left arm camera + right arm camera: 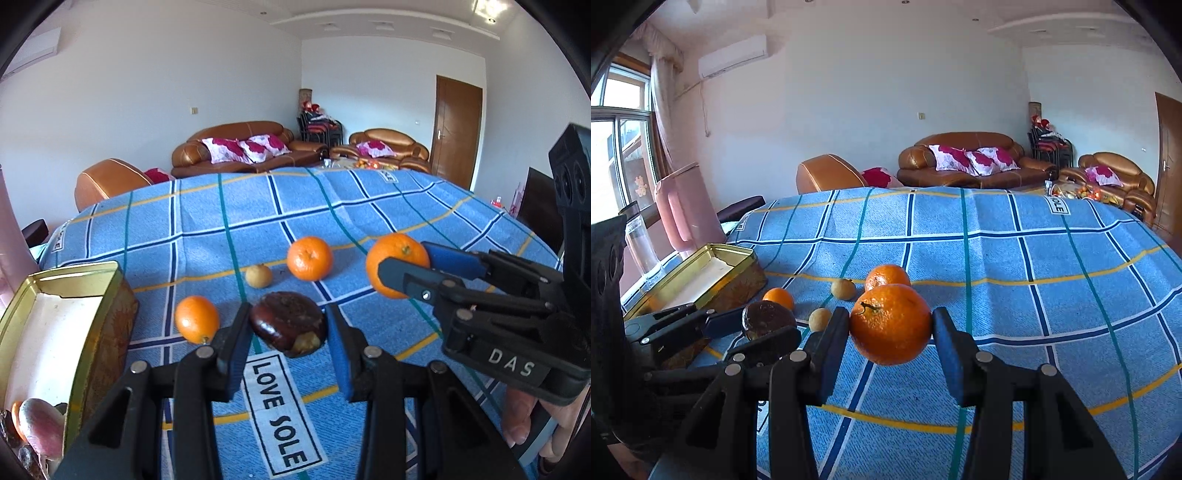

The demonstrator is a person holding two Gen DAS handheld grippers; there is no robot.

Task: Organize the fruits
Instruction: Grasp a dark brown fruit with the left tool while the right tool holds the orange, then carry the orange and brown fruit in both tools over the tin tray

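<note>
We hold dark brown fruit (288,325) clamped in left gripper (286,332), lower centre of left wrist view, lifted off blue checked cloth (369,221). We hold large orange (890,325) pinched in right gripper (890,328), centre of right wrist view, also off cloth. On cloth: second orange (309,257) mid-frame, small orange (196,319) to its lower left, small tan fruit (258,275) between. Gold tin (74,332) at lower left edge, open, some fruit in near corner.
</note>
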